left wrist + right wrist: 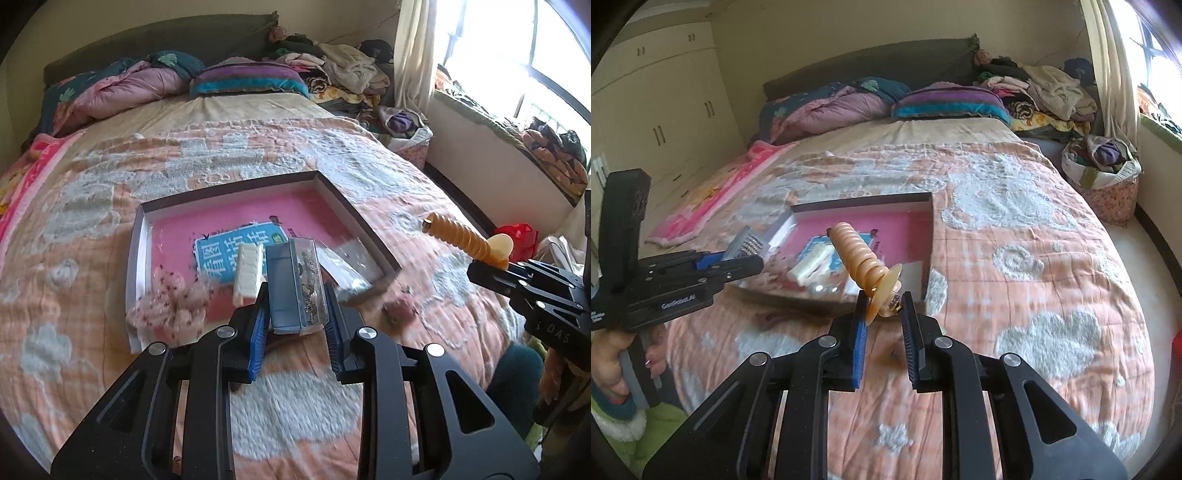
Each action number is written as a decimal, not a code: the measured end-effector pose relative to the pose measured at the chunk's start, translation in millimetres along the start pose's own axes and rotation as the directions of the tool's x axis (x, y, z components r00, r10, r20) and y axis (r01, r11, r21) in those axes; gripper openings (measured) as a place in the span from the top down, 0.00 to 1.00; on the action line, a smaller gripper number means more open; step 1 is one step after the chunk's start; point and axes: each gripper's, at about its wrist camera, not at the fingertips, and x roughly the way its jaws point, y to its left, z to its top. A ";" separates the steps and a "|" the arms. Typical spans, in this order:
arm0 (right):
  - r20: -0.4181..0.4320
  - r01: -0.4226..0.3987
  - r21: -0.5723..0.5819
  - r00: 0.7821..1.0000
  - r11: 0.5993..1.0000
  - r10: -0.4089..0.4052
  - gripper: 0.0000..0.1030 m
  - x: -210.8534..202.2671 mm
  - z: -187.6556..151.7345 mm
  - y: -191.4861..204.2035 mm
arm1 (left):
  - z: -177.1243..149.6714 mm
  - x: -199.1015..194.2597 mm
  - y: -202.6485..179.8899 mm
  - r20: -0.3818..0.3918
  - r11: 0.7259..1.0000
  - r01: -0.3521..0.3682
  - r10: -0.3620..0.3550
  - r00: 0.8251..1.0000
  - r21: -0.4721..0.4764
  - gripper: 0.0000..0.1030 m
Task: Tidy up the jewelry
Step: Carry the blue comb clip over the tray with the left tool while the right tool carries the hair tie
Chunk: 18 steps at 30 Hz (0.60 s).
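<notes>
Daylit window [517, 48], cream wardrobes [653, 122], bed [1015, 229] with dark headboard [871, 66].

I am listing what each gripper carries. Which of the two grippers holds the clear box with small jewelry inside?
The left gripper: its pads clamp the clear box. The right gripper instead holds an orange spiral piece.

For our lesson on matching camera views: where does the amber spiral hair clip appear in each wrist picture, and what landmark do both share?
Left wrist view: the amber spiral hair clip is at the right edge, sticking up and to the left from the right gripper.
Right wrist view: the clip is centre frame, clamped at its base in that gripper.
Shared landmark: the shallow box with the pink lining on the bed.
</notes>
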 end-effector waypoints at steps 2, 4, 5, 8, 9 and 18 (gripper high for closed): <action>-0.015 0.010 0.007 1.000 1.000 -0.010 0.83 14.6 7.5 -3.8 | 3.4 9.1 1.9 -0.011 1.000 -0.003 0.003 1.000 0.000 0.81; -0.030 0.017 0.012 0.999 1.000 -0.016 0.83 27.2 12.1 -6.2 | 6.3 19.3 3.2 -0.027 1.000 -0.004 0.004 1.000 -0.001 0.81; -0.038 0.023 0.017 0.999 1.000 -0.022 0.83 35.6 15.2 -7.7 | 8.0 25.7 3.3 -0.035 1.000 -0.006 0.006 0.999 0.001 0.81; -0.061 0.021 0.032 0.998 0.999 -0.019 0.83 53.9 20.1 -9.5 | 10.2 39.7 3.3 -0.054 1.000 -0.014 0.015 0.998 0.010 0.81; -0.071 0.022 0.033 0.997 0.999 -0.020 0.83 61.2 21.4 -9.4 | 11.0 44.5 4.3 -0.060 1.000 -0.014 0.014 0.998 0.008 0.81; -0.142 0.030 0.028 0.989 0.999 -0.026 0.83 105.9 26.2 -4.8 | 12.9 66.1 5.9 -0.083 1.000 -0.015 0.016 0.996 0.014 0.81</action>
